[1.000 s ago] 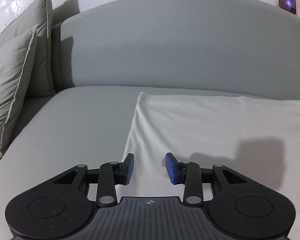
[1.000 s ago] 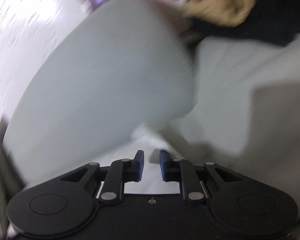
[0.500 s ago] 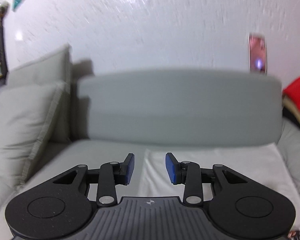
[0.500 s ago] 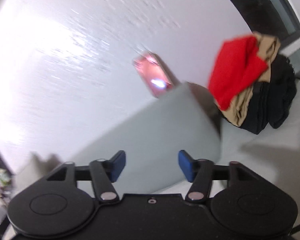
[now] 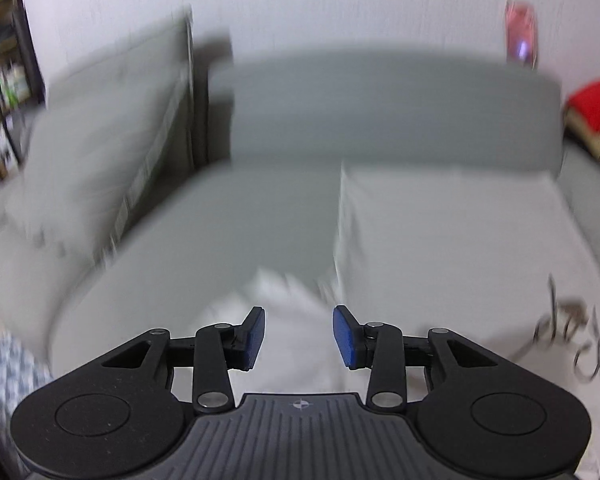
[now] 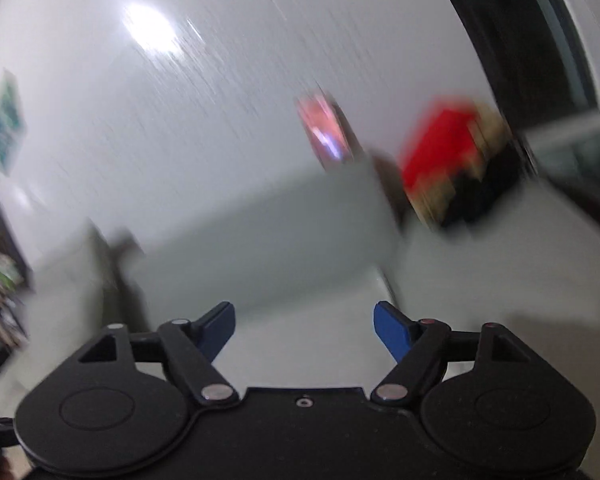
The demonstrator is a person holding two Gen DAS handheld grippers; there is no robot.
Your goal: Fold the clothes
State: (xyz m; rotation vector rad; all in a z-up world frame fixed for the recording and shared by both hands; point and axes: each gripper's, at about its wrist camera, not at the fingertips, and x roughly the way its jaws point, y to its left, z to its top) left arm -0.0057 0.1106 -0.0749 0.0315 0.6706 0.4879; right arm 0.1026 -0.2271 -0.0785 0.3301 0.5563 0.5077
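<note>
Right gripper (image 6: 304,326) fingers now wider apart.

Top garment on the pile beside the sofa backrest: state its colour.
Bright red, clearest in the left wrist view.

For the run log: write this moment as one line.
phase: between folds | left tool: open, empty, above white garment on sofa | right tool: open, empty, aimed at wall | clothes pile: untouched | views: blurred

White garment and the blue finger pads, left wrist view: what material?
White garment: looks like soft matte woven or knit cloth; it lies limp, rumpled near the fingers. Blur hides the weave. Blue pads: matte, likely rubber or foam, on black plastic-looking fingers.
</note>
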